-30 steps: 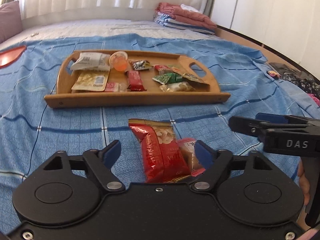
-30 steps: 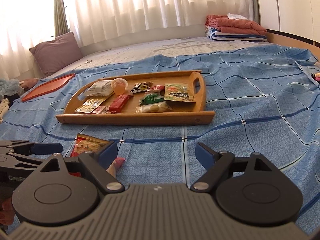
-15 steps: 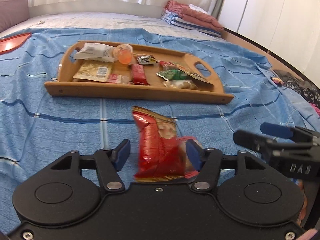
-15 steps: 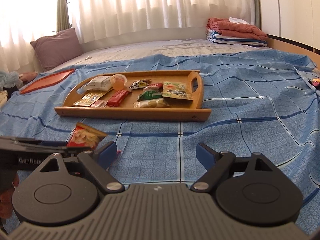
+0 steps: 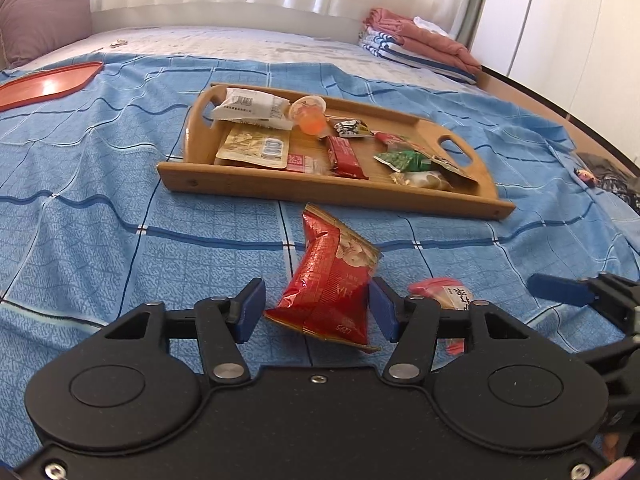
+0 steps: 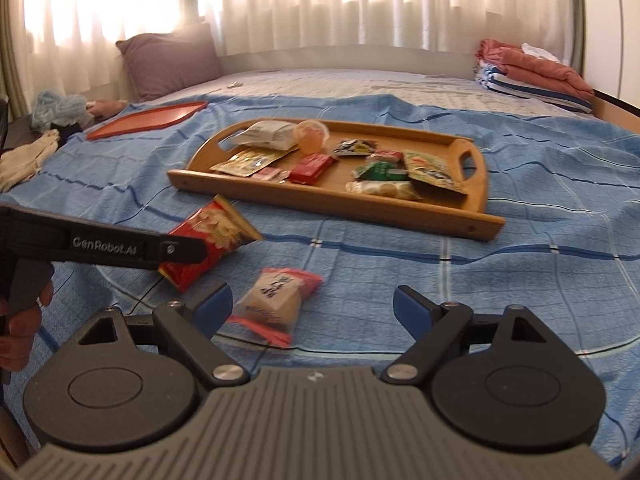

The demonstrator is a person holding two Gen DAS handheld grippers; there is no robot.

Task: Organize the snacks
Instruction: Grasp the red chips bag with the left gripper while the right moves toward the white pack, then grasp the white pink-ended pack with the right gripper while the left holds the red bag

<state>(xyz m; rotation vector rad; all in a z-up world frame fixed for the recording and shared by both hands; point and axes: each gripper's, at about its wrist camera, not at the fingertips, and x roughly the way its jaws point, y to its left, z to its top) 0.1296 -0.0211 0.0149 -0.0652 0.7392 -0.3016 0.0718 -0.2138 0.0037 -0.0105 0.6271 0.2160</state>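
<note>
— Red snack bag (image 5: 332, 292): where was it?
— Pinched between the left gripper (image 5: 316, 312) fingers, lifted above the blue bedspread (image 5: 100, 240), short of the wooden tray (image 5: 320, 192).
— Right gripper (image 6: 312, 312)?
— Spread wide, holding nothing.

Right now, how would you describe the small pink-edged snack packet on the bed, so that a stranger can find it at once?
Start at the wooden tray on the blue checked bedspread. In front of its near rim lie two loose snacks. The pink-edged packet is the smaller one, clear with a pale filling and dark writing, right of the larger red bag.
</note>
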